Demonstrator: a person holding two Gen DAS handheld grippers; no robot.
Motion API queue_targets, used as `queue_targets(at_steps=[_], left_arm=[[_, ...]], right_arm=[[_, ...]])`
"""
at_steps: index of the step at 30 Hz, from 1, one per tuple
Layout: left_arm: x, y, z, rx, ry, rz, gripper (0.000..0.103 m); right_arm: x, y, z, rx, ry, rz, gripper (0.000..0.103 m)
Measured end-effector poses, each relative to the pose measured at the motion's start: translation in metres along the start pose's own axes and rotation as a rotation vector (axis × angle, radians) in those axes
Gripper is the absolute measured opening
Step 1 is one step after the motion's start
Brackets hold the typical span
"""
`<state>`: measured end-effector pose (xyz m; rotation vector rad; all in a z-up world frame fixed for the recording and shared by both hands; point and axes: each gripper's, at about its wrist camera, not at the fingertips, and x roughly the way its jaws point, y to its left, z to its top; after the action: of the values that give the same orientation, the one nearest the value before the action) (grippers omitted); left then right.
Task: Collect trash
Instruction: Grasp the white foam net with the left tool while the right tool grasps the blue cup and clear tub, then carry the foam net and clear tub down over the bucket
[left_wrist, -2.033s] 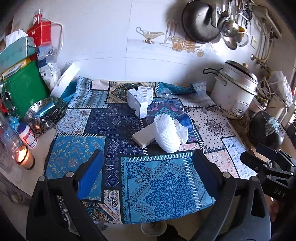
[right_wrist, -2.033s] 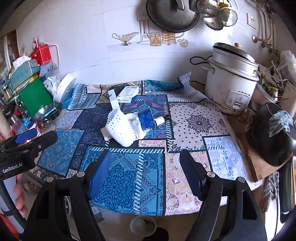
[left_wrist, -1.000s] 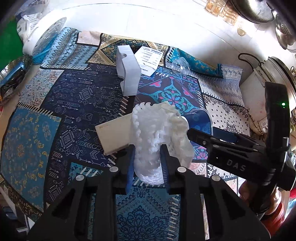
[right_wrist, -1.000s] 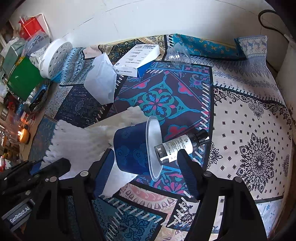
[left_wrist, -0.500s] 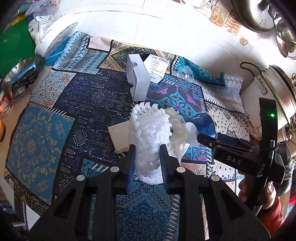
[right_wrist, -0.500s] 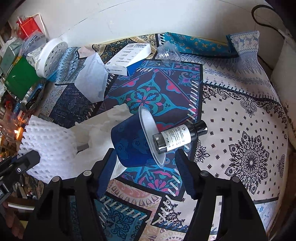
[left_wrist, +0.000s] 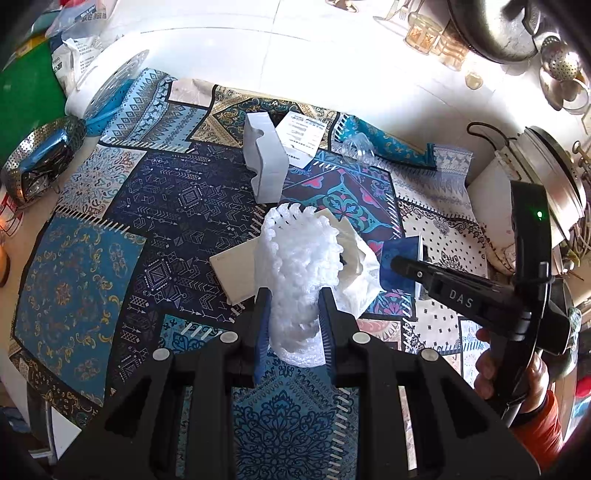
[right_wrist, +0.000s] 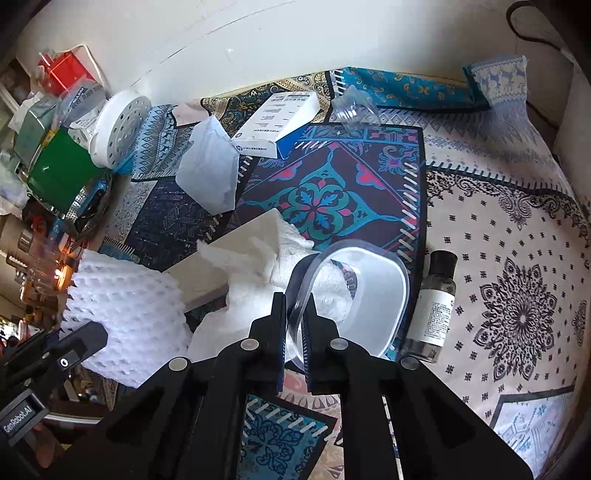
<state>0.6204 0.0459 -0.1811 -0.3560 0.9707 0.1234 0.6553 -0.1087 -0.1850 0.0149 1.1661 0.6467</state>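
Two hand-held grippers over a patchwork-covered tabletop (left_wrist: 92, 295). The left hand-held gripper (left_wrist: 293, 321) is closed nearly all the way on the white foam net (left_wrist: 295, 266), its pads pinching the net's lower end so that the net stands up and away between the fingers, clear of the flat white box (left_wrist: 236, 271) beneath it. The right hand-held gripper (right_wrist: 294, 325) is shut on the near rim of the clear plastic cup (right_wrist: 354, 295), which lies on its side, mouth toward the camera, its long axis running away from the fingers. White tissue (right_wrist: 258, 273) lies just behind the cup and touching it; a small bottle (right_wrist: 432, 306) lies just to the cup's right, beside that gripper and well apart from the left one. Judged next: both held items go to a bin, which no view shows. The bottle, the crumpled clear cup (right_wrist: 354, 105) and the cartons (right_wrist: 275, 122) remain on the cloth near the wall.
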Motion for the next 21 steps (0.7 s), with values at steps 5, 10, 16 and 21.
queue_targets(at_steps=[5,10,16,21], left_arm=[[-0.02,0.005,-0.011,0.03,-0.022,-0.053,0.024],[-0.046,0.017,-0.031,0.1,-0.032,-0.103,0.024],[-0.083,0.041,-0.07,0.187,-0.033,-0.143,0.024],[-0.111,0.063,-0.111,0.231,-0.026,-0.156,0.024]], right_arm=[[-0.026,0.007,-0.024,0.023,-0.044,-0.048,0.006],[-0.054,0.02,-0.054,0.09,-0.097,-0.094,0.006],[-0.077,0.06,-0.102,0.147,-0.161,-0.139,0.006],[-0.084,0.099,-0.149,0.164,-0.188,-0.149,0.006]])
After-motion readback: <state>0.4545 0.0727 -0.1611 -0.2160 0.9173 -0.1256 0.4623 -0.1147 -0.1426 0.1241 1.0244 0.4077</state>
